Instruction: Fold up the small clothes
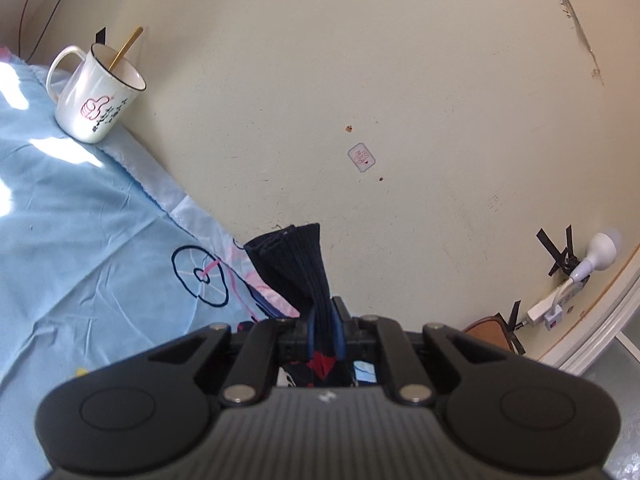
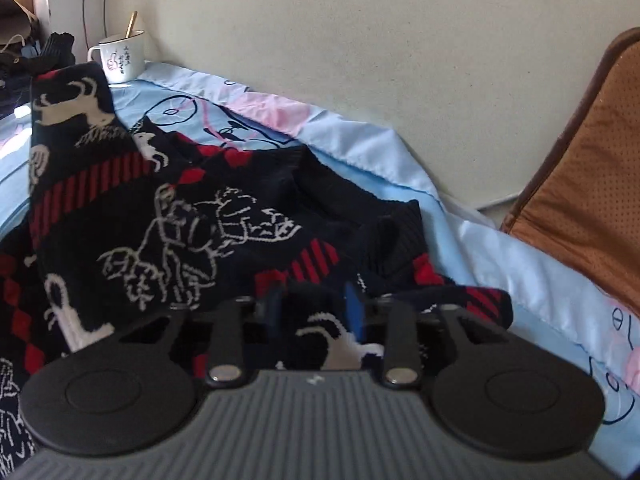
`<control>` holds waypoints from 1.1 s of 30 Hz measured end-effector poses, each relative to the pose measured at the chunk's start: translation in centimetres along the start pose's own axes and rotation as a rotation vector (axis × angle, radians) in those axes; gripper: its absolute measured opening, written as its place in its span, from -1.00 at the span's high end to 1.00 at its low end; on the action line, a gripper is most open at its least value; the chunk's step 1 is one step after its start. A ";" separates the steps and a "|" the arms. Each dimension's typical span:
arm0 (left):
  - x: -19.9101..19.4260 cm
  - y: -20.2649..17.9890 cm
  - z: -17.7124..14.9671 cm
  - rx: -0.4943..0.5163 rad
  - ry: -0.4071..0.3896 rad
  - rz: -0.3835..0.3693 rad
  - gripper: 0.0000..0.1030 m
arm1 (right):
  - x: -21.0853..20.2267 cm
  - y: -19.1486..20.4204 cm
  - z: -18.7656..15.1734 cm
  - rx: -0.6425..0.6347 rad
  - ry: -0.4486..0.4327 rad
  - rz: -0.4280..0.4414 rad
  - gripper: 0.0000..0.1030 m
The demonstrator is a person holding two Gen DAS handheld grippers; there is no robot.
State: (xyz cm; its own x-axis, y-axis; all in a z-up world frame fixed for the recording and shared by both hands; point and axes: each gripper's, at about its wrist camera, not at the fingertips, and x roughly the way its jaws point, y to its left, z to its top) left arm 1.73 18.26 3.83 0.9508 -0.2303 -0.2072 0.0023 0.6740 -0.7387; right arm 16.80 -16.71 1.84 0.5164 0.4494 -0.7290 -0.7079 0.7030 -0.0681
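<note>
The small navy knitted sweater with red stripes and white reindeer motifs (image 2: 168,208) lies crumpled on the pale blue bed sheet printed with bicycles (image 2: 400,152), near the cream wall. The left hand-held gripper (image 1: 323,332) has its blue-padded jaws pressed together on a ribbed dark cuff (image 1: 296,264) of that garment, which stands up from the pinch against the wall. In the right wrist view, the right hand-held gripper (image 2: 316,312) sits low over the sweater; knit lies between its blue pads, which look nearly together, though the blur makes it hard to tell whether they truly clamp the fabric.

The risks, as I judge them: the narrow ribbed cuff could slide out of the left pinch if it is pulled hard, and a shallow right grip may catch only one layer, so the fold comes out skewed. A wide swing leftward could also knock the white ceramic mug with a gold spoon (image 1: 96,92) standing on the sheet's edge.
</note>
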 end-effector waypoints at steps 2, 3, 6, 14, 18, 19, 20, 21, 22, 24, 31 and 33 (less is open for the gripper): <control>-0.3 -0.4 0.0 0.028 -0.024 0.005 0.84 | -1.3 0.9 -0.2 -0.050 -0.036 -0.046 0.75; -0.4 -0.6 0.0 0.041 -0.036 0.009 0.84 | -1.8 1.6 0.2 -0.054 -0.075 -0.073 0.75; 0.3 -0.8 -0.2 0.096 -0.039 0.084 0.84 | -2.5 0.9 1.4 0.057 -0.179 -0.142 0.75; 2.4 1.0 -0.8 0.107 0.050 0.202 0.85 | -1.6 -1.1 0.6 0.330 -0.151 -0.096 0.47; 2.1 -2.3 -1.3 0.213 0.031 0.192 0.85 | -4.6 -0.4 -1.9 0.449 -0.146 0.058 0.44; 2.1 -3.2 -1.6 0.247 0.031 0.188 0.85 | -4.1 -0.2 -3.3 0.446 -0.069 0.035 0.46; 2.2 -4.5 -1.9 0.288 0.033 0.182 0.85 | -4.1 -0.2 -4.6 0.419 -0.050 0.010 0.54; 2.3 -6.0 -2.4 0.343 0.038 0.180 0.85 | -5.1 -0.1 -5.9 0.371 -0.107 -0.003 0.54; 2.6 -7.4 -3.0 0.395 0.043 0.183 0.85 | -6.0 -0.2 -6.4 0.358 -0.108 -0.034 0.64; 3.7 -10.7 -4.6 0.513 0.057 0.194 0.84 | -7.3 0.2 -7.3 0.333 -0.083 -0.120 0.65; 11.7 -18.8 -16.0 0.936 0.480 0.150 -0.37 | -11.6 0.7 -9.9 0.360 -0.210 -0.127 0.37; 12.6 -18.9 -18.6 1.005 0.539 0.198 -0.23 | -12.4 0.3 -10.3 0.381 -0.232 -0.122 0.36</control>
State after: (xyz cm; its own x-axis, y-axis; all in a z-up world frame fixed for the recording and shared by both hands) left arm 7.88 -10.47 3.23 0.7073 -0.1644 -0.6875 0.3430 0.9303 0.1304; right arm 5.17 -27.78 3.85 0.7098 0.4316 -0.5567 -0.4298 0.8915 0.1431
